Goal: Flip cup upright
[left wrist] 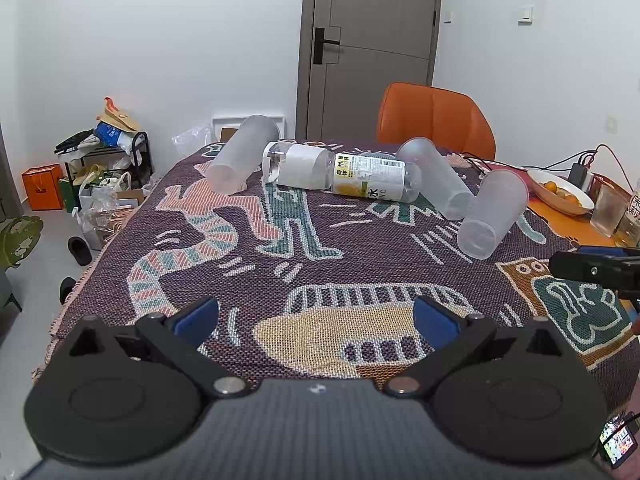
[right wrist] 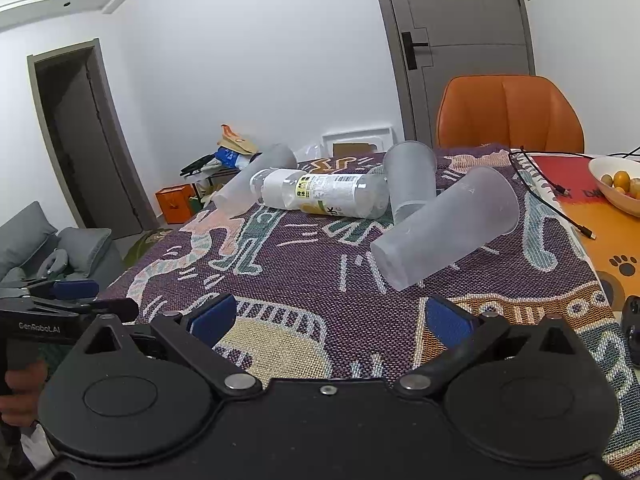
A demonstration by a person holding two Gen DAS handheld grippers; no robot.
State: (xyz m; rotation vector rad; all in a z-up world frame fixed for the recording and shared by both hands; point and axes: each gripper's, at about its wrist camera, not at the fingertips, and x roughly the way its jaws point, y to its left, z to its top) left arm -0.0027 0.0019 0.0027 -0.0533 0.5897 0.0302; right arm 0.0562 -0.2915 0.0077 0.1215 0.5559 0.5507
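Three frosted plastic cups lie on their sides on the patterned blanket. The nearest cup [right wrist: 444,228] lies just ahead of my right gripper [right wrist: 328,316], base toward me; it also shows in the left wrist view [left wrist: 492,214]. A second cup [right wrist: 410,180] [left wrist: 436,176] lies behind it. A third cup [left wrist: 242,154] [right wrist: 256,184] lies at the far left. A clear labelled bottle [left wrist: 340,172] [right wrist: 324,194] lies between them. My left gripper [left wrist: 316,316] is open and empty over the blanket's near part. My right gripper is open and empty.
An orange chair [left wrist: 434,118] stands behind the table. A bowl of oranges [left wrist: 560,192], a glass [left wrist: 608,212] and cables [right wrist: 552,196] sit on the right side. The right gripper's side [left wrist: 596,268] shows at the left view's right edge. Clutter lies on the floor at left [left wrist: 100,168].
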